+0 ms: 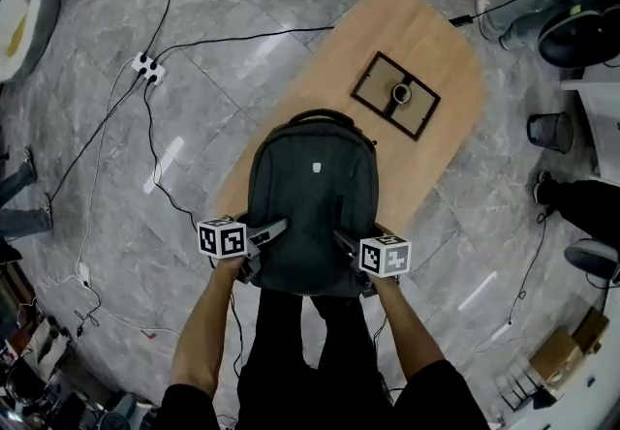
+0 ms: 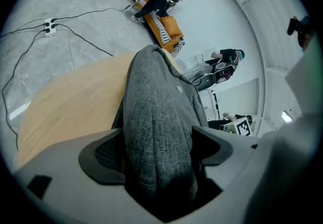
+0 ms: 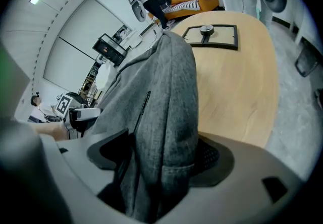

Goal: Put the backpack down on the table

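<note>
A dark grey backpack (image 1: 312,186) lies flat on the near end of the oval wooden table (image 1: 426,50), its handle pointing away from me. My left gripper (image 1: 269,236) is at its lower left side and my right gripper (image 1: 347,246) at its lower right. In the left gripper view a fold of the backpack (image 2: 156,117) fills the space between the wide jaws of the left gripper (image 2: 159,160). In the right gripper view the backpack's edge (image 3: 161,97) stands between the right gripper's (image 3: 156,160) wide jaws, with a dark gap on one side. Both grippers look open around the fabric.
A black rectangular frame with a round object (image 1: 395,95) lies further along the table. On the floor are a power strip (image 1: 147,68) with cables at the left and a dark bin (image 1: 550,132) at the right. An orange sofa (image 2: 161,26) stands beyond the table.
</note>
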`<state>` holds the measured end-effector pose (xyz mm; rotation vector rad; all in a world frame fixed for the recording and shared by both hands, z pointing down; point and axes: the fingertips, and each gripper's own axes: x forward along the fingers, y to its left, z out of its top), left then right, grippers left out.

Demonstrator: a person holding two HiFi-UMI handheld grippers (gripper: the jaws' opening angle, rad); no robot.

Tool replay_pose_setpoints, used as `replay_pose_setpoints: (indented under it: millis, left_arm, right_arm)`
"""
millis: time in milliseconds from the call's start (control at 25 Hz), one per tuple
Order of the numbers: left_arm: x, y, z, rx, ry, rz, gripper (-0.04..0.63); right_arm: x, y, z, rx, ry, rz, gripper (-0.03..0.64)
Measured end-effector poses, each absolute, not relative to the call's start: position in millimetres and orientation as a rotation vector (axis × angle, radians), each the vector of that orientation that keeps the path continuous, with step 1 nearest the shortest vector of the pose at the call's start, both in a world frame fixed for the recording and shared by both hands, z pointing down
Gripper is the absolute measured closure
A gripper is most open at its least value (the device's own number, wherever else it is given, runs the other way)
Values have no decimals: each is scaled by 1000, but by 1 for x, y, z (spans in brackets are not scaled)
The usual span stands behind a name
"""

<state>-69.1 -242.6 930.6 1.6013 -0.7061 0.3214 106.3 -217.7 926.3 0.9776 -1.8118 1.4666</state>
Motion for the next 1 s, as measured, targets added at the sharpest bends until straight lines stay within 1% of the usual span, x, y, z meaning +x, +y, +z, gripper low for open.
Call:
replay_pose_setpoints:
  millis: [160,240,280,360,440,520,560,600,640,680,800,840,1000]
  left_arm:
    - [-80,-247,917,1668,-709,322,195]
    - [-94,-250,906,1702,-750,329,196]
    - [-102,-250,899,1719,-775,342,196]
    - [-117,-250,881,1770,-833,383,196]
    - [-125,-250,858,1834,-885,413,198]
    - [-123,-248,830,1894,-919,412,210]
    - [-118,-245,816,1919,-928,402,229]
    - [-113,-242,801,1942,-934,390,265]
    - [-106,-240,788,1964,-942,378,354]
    - [-99,-238,774,1988,-954,367,426]
    - [-77,-232,734,2053,-1014,356,534]
    - [-72,-229,721,2069,-1034,364,560]
    - [-50,-211,670,2142,-1101,380,575]
  right_arm:
    - [120,-222,918,1042,-1769,1375,266]
    - [136,-225,906,1122,-1772,1302,301]
    - [141,-226,897,1152,-1786,1279,327]
    - [145,-226,876,1192,-1836,1258,407]
    - [145,-226,854,1218,-1898,1258,551]
    - [142,-223,832,1226,-1952,1266,569]
    - [138,-220,821,1220,-1970,1271,578]
    - [135,-217,812,1210,-1980,1274,590]
    - [131,-214,803,1197,-1986,1275,600]
    - [127,-212,793,1183,-1994,1267,604]
    - [115,-203,756,1142,-2048,1175,606]
    - [110,-201,743,1134,-2076,1125,606]
    - [92,-192,685,1165,-2196,977,606]
